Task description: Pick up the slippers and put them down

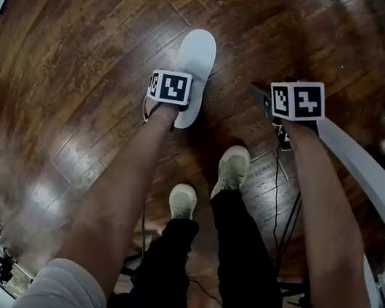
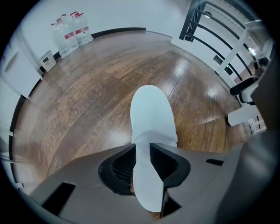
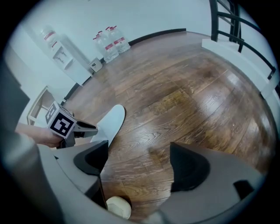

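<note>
On floor, ahead of feet: one white slipper (image 1: pixel 196 62) lies lengthwise on dark wooden floor (image 1: pixel 84 57), toe pointing away from the person; whether the heel end touches the boards or sits just off them, cannot tell.
Left gripper (image 2: pixel 142 151): points straight down over the slipper's heel end.
Left fingers (image 2: pixel 120 164): pressed in on the slipper, pinching the narrow rear part from both sides; the wider toe part runs out beyond the fingertips.
Right gripper (image 3: pixel 139 164): tilted down, beside the left one, well apart from the slipper.
Right fingers (image 3: pixel 188 168): spread wide; only floorboards show between them, with a pale shoe toe (image 3: pixel 119 206) at the lower edge.
Slipper vs right fingers: off to their left, not between them.
Writing: each gripper's cube (image 1: pixel 170 86) carries black-and-white square markers, no letters. The slipper is plain, no print seen.
Containers: two clear bottles (image 2: pixel 72 30) with red labels stand against the wall (image 2: pixel 131 13); label print too small to read, contents cannot tell.
Beside bottles: small white box (image 2: pixel 47 61) at the foot of the wall.
Feet: two pale shoes (image 1: pixel 232 170), nearer the person than the slipper.
Other: thin cable (image 1: pixel 278 172) on the floor under the right gripper; dark railing (image 2: pixel 218 39) at the room's edge.
</note>
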A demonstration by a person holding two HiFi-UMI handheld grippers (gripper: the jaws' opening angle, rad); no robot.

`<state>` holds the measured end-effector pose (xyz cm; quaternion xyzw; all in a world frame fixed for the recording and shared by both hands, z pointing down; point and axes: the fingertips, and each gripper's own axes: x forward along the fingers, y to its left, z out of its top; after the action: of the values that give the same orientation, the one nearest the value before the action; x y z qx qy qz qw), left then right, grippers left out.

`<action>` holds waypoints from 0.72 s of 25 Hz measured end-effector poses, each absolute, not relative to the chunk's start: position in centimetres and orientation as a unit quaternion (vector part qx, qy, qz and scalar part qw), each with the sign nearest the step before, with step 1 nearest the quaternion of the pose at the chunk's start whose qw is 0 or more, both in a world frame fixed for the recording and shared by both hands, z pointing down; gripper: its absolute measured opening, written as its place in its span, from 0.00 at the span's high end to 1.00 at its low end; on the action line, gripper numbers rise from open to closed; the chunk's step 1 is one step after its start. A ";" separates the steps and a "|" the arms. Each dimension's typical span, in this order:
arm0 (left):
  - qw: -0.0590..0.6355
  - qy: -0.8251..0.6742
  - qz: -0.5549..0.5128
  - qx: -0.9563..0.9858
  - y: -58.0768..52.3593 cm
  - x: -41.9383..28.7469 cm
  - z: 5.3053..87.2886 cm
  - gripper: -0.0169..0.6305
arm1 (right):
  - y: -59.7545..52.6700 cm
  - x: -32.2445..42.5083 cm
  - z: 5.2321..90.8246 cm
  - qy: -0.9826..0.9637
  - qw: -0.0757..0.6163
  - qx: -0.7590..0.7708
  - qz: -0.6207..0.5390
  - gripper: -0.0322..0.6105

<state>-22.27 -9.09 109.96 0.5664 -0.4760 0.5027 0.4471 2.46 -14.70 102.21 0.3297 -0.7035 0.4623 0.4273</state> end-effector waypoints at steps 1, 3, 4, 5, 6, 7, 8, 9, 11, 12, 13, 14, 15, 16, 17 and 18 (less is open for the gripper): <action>0.449 -0.475 0.502 0.566 -9.1 -22.1 110.1 0.82 | -14.8 2.2 101.9 -0.706 0.425 0.328 0.462 0.25; 0.451 -0.472 0.501 0.568 -9.2 -21.8 110.4 0.82 | -14.9 1.7 101.6 -0.710 0.421 0.326 0.461 0.25; 0.453 -0.470 0.500 0.569 -9.2 -21.7 110.5 0.82 | -14.8 1.6 101.6 -0.712 0.420 0.325 0.460 0.25; 0.453 -0.469 0.500 0.569 -9.2 -21.7 110.5 0.82 | -14.8 1.5 101.7 -0.712 0.420 0.324 0.459 0.25; 0.450 -0.468 0.501 0.571 -9.4 -21.6 110.5 0.82 | -14.8 1.5 101.8 -0.712 0.421 0.324 0.458 0.25; 0.445 -0.468 0.504 0.574 -9.5 -21.7 110.4 0.82 | -14.7 1.5 101.8 -0.712 0.422 0.325 0.459 0.25; 0.441 -0.466 0.507 0.575 -9.6 -21.7 110.4 0.82 | -14.6 1.5 101.9 -0.710 0.422 0.325 0.460 0.25; 0.440 -0.464 0.508 0.577 -9.6 -21.6 110.3 0.81 | -14.4 1.5 101.9 -0.709 0.422 0.325 0.461 0.25; 0.441 -0.463 0.506 0.579 -9.8 -21.5 110.1 0.81 | -14.2 1.5 101.7 -0.708 0.424 0.325 0.462 0.25; 0.442 -0.463 0.504 0.579 -9.9 -21.5 109.8 0.80 | -14.0 1.5 101.5 -0.708 0.425 0.324 0.462 0.25; 0.447 -0.463 0.501 0.579 -9.7 -21.4 109.5 0.80 | -13.8 1.5 101.3 -0.707 0.427 0.323 0.462 0.25; 0.451 -0.461 0.499 0.579 -9.5 -21.3 109.1 0.79 | -13.6 1.6 100.9 -0.706 0.429 0.322 0.462 0.25; 0.451 -0.460 0.502 0.578 -9.2 -21.4 108.6 0.79 | -13.3 1.6 100.5 -0.705 0.431 0.321 0.462 0.25; 0.446 -0.460 0.508 0.576 -9.1 -21.7 107.9 0.79 | -12.9 1.6 100.0 -0.705 0.434 0.320 0.461 0.25; 0.440 -0.459 0.515 0.576 -8.9 -22.0 107.1 0.79 | -12.6 1.6 99.4 -0.704 0.437 0.319 0.460 0.25; 0.436 -0.456 0.520 0.576 -8.6 -22.1 106.1 0.79 | -12.3 1.6 98.6 -0.703 0.439 0.318 0.460 0.25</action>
<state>-22.08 -8.64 106.13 0.5757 -0.4565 0.5197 0.4360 1.57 -12.27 98.59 0.3177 -0.7034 0.4596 0.4394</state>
